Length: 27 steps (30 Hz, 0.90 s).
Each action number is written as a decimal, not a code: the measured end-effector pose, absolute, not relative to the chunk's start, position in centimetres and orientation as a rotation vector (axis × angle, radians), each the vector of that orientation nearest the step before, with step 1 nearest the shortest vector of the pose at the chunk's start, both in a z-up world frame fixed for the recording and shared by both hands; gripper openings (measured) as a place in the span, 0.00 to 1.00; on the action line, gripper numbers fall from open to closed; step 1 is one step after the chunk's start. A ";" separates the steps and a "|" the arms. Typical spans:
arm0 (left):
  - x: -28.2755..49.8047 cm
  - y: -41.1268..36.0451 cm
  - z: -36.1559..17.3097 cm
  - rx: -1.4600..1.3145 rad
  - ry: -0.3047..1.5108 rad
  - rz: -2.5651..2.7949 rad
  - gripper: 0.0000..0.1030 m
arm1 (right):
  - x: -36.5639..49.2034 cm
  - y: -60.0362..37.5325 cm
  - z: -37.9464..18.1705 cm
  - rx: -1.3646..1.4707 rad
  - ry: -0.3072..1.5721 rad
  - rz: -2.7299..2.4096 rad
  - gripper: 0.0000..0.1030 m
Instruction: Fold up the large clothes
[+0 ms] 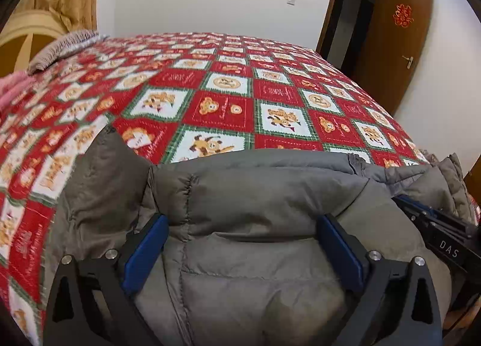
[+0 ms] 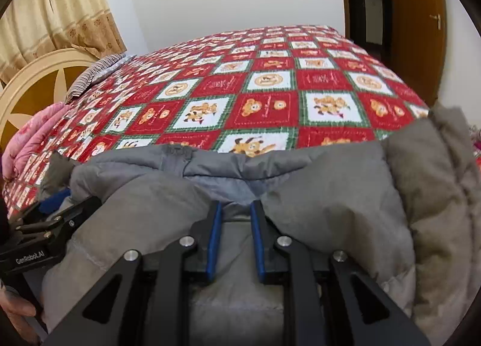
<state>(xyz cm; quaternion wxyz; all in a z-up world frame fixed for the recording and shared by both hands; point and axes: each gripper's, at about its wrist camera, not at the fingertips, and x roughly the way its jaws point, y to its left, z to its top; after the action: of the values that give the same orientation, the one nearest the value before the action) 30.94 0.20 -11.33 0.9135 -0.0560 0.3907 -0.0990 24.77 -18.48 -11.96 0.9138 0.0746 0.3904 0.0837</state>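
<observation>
Fig.: Grey puffer jacket [image 1: 255, 226] bunched at near edge of bed w/ red patchwork quilt [image 1: 225, 99]. Left gripper [image 1: 240, 244] spread wide astride a padded panel, not pinching. Right gripper [image 2: 236, 226] pressed nearly together on a thin fold of lining. To fold well: left should bite before lifting; keep both grips level, pull fabric taut.

Bed [image 1: 228, 81] under red checked quilt; grey puffer jacket [image 1: 255, 195], striped pillow [image 2: 96, 72] on it.
</observation>
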 end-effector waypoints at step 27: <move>32.6 -1.0 -12.6 -0.049 0.849 -0.137 0.99 | 23.2 -31.0 -13.4 0.381 0.768 -0.214 0.27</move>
<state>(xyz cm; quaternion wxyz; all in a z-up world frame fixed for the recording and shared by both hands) 32.58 -1.00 -12.65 0.9087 -0.0236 0.4115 -0.0663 23.24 -31.03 -13.38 0.9039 0.1846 0.3717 -0.1038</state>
